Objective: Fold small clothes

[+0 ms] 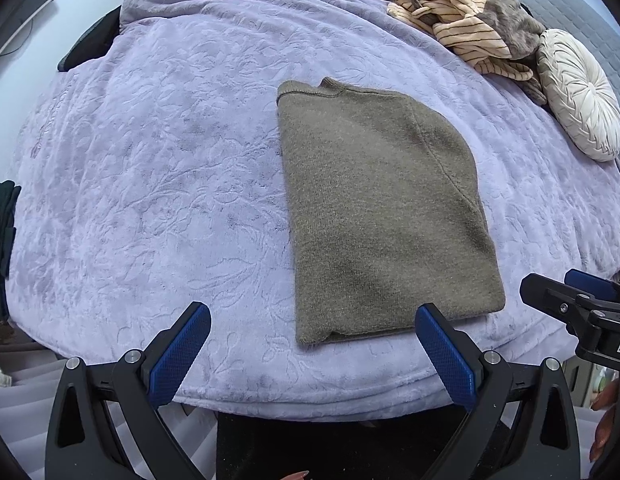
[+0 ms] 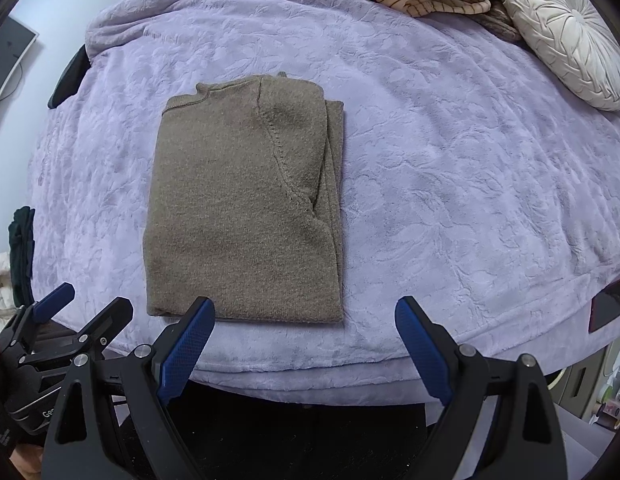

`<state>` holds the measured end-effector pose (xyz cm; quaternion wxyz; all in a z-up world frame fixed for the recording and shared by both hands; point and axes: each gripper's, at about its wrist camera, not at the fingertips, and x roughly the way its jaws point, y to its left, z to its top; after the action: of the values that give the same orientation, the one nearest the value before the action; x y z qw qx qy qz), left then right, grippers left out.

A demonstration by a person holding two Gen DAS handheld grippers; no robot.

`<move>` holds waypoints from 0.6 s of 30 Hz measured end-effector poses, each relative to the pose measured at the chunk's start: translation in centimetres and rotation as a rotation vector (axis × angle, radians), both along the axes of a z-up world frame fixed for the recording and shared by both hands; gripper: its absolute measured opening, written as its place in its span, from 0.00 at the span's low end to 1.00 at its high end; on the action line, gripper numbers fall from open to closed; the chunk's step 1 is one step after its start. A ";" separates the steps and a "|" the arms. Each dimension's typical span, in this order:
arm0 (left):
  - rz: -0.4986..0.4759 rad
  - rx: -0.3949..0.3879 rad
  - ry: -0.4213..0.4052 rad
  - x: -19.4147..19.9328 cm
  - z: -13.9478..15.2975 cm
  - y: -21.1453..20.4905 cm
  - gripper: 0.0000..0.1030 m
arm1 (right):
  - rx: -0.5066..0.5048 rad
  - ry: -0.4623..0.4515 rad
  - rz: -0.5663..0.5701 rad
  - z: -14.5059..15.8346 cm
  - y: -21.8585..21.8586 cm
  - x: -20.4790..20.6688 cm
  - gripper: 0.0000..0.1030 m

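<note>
Both pairs of jaws stand wide apart and hold nothing. The left gripper (image 1: 313,348) hovers at the near hem of the sweater (image 1: 386,216), its right finger just over the hem's near edge and its left finger over bare blanket. The right gripper (image 2: 303,344) hangs at the same hem, its left finger at the hem and its right finger off to the sweater's right.

The sweater, a brown-grey knit, lies flat on the lilac blanket (image 1: 149,184), already folded lengthwise into a long panel: collar at the far end, a sleeve tucked along its right side, hem toward the blanket's near edge.

Judging from this, the next fold brings hem to collar. To do it well, each gripper should likely take one hem corner, pinching every layer, including the tucked sleeve edge on the right, so nothing slides out. Lift both corners level, carry them evenly toward the collar, and lay them square.

No basket or bin shows. Beyond the sweater's far right corner, a striped garment (image 1: 462,20) lies crumpled beside a round pleated cushion (image 1: 578,92), probably awaiting its turn.
</note>
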<state>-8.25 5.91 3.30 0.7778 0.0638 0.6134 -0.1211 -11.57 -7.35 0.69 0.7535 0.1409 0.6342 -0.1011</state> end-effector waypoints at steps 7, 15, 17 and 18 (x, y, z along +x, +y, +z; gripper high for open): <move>0.000 -0.003 0.000 0.2 0.0 0.1 0.99 | -0.008 0.011 0.000 -0.1 0.1 0.2 0.90; -0.004 0.001 0.006 0.5 -0.1 0.0 0.99 | -0.014 0.039 -0.003 -0.6 0.1 0.4 0.90; -0.004 0.004 0.005 0.5 -0.2 -0.1 0.99 | -0.014 0.043 -0.004 -0.6 0.1 0.5 0.90; -0.003 0.005 0.005 0.5 -0.2 -0.1 0.99 | -0.014 0.045 -0.004 -0.6 0.0 0.5 0.90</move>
<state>-7.78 5.80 3.11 0.7760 0.0663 0.6156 -0.1207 -11.09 -7.31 0.06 0.7398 0.1345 0.6500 -0.1103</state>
